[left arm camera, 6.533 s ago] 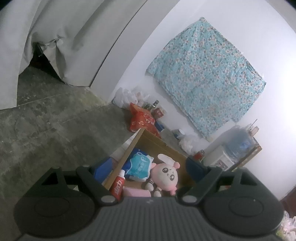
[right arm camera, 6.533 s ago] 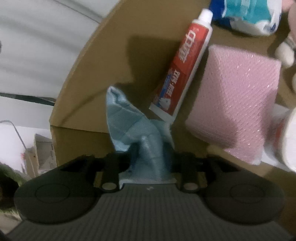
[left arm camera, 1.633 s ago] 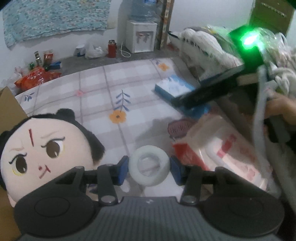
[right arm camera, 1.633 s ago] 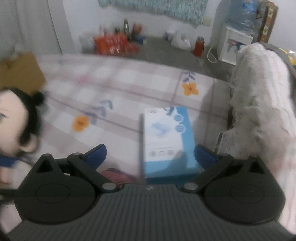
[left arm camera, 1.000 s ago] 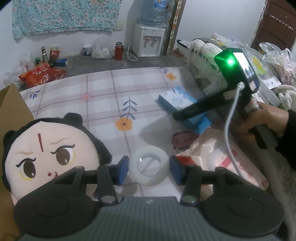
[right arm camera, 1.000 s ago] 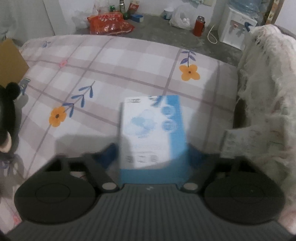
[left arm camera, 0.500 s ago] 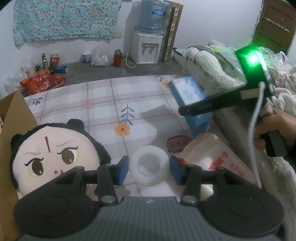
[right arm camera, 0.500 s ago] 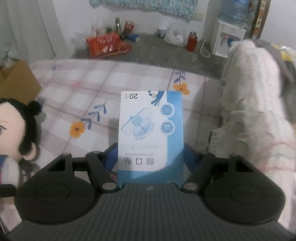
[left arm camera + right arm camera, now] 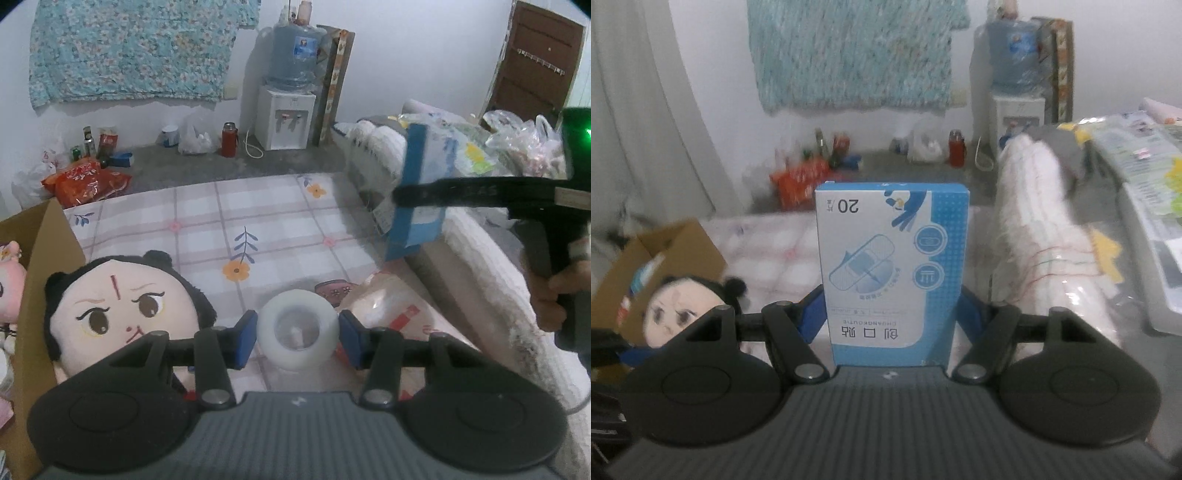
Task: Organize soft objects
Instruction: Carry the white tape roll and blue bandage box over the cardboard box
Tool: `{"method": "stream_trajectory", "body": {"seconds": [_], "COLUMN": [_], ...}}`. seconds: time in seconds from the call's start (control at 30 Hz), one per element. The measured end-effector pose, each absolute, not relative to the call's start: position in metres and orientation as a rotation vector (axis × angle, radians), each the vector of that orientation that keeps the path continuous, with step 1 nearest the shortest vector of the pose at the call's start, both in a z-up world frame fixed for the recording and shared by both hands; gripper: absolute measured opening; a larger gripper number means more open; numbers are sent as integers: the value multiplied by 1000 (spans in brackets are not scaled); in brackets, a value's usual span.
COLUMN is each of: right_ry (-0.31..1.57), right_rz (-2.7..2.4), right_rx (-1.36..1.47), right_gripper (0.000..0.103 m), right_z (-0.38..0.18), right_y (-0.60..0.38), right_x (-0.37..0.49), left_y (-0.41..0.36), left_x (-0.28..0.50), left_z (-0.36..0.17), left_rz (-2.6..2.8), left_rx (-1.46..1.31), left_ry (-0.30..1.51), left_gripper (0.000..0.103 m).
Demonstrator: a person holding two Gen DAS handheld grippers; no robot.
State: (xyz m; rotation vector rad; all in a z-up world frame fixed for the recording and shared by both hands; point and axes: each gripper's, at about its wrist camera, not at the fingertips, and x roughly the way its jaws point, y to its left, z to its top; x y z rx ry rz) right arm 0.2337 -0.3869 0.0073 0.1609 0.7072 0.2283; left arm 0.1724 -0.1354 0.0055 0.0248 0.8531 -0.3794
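Observation:
My left gripper point(image 9: 297, 338) is shut on a white tape roll point(image 9: 297, 338) and holds it above the checked floral sheet point(image 9: 258, 218). A black-haired plush doll point(image 9: 122, 310) lies just left of it, against the open cardboard box point(image 9: 40, 269). My right gripper point(image 9: 892, 321) is shut on a blue-and-white plaster box point(image 9: 892, 273) and holds it upright in the air. That box also shows in the left wrist view point(image 9: 421, 192), raised at the right. The doll point(image 9: 683, 310) and the cardboard box point(image 9: 665, 251) lie lower left in the right wrist view.
A clear plastic packet point(image 9: 391, 310) lies right of the tape roll. A white fluffy blanket point(image 9: 1041, 229) and bags point(image 9: 517, 144) pile at the right. A pink plush point(image 9: 9, 284) sits in the cardboard box. A water dispenser point(image 9: 291, 96) and floor clutter stand by the wall.
My right gripper closed on the plaster box and lifted it off the sheet, high into the air. My left gripper keeps hold of the tape roll and has risen a little.

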Motion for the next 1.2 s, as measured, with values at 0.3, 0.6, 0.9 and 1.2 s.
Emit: {"method": "stream_trajectory", "body": {"seconds": [0.3,0.6,0.9,1.2], "right_ry": [575,515,513,511], "right_rz": [212,248,344,487], "right_rx": [341,468,550,570], "right_gripper": [71,71,71,71], "right_z": [47,45,39,50], "right_y": [-405,-386,-348,-300], "right_x": [124,15,-45,-61], "left_y": [-124,-112,-83,-39], "left_x": [132,71,14,-15], "left_z": [38,62,89,108], "left_rz": [-430,-493,-494,-374], "left_rx": [-11,-24,-76,-143], "left_ry": [800,781,748,682], "left_gripper": [49,49,49,49]}}
